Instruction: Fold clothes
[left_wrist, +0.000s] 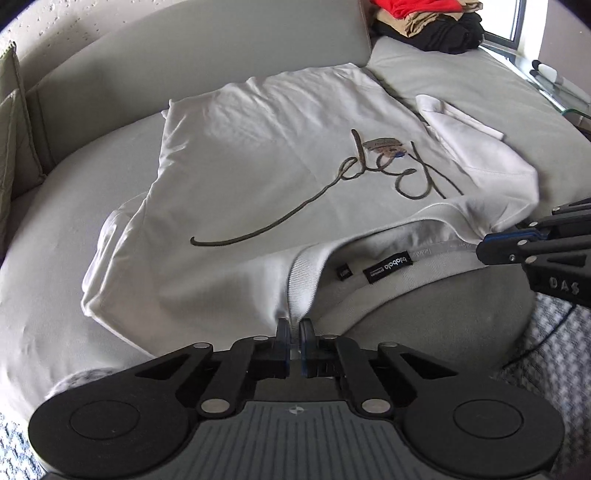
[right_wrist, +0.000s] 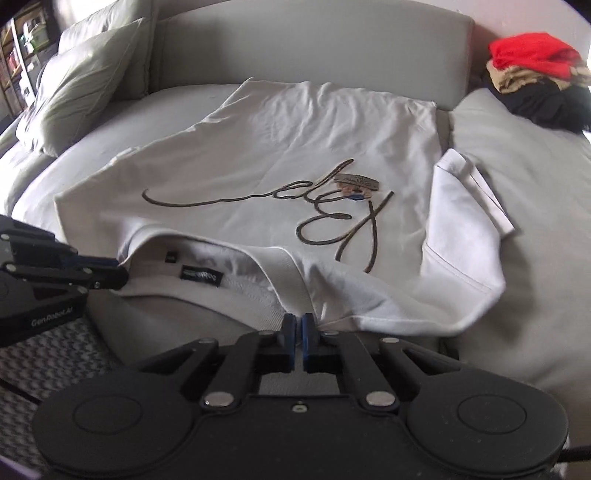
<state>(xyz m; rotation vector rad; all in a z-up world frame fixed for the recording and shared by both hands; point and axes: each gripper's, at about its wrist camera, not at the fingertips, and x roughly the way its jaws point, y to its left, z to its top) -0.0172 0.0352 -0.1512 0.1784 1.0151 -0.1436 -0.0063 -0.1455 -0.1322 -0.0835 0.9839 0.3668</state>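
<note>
A white T-shirt (left_wrist: 258, 155) with dark cursive lettering lies front up on a grey sofa seat (left_wrist: 55, 295), collar toward me. It also shows in the right wrist view (right_wrist: 295, 147). My left gripper (left_wrist: 294, 328) is shut on the shirt's shoulder by the left end of the collar. My right gripper (right_wrist: 298, 325) is shut on the shirt's shoulder by the right end of the collar. The right gripper shows at the right edge of the left wrist view (left_wrist: 484, 251). The left gripper shows at the left of the right wrist view (right_wrist: 118, 275). One sleeve (right_wrist: 465, 199) lies spread out to the right.
A pile of red, tan and black clothes (right_wrist: 535, 77) sits at the sofa's back right, also in the left wrist view (left_wrist: 432, 26). A grey cushion (right_wrist: 77, 81) leans at the back left. A patterned rug (right_wrist: 55, 354) lies below the sofa's front edge.
</note>
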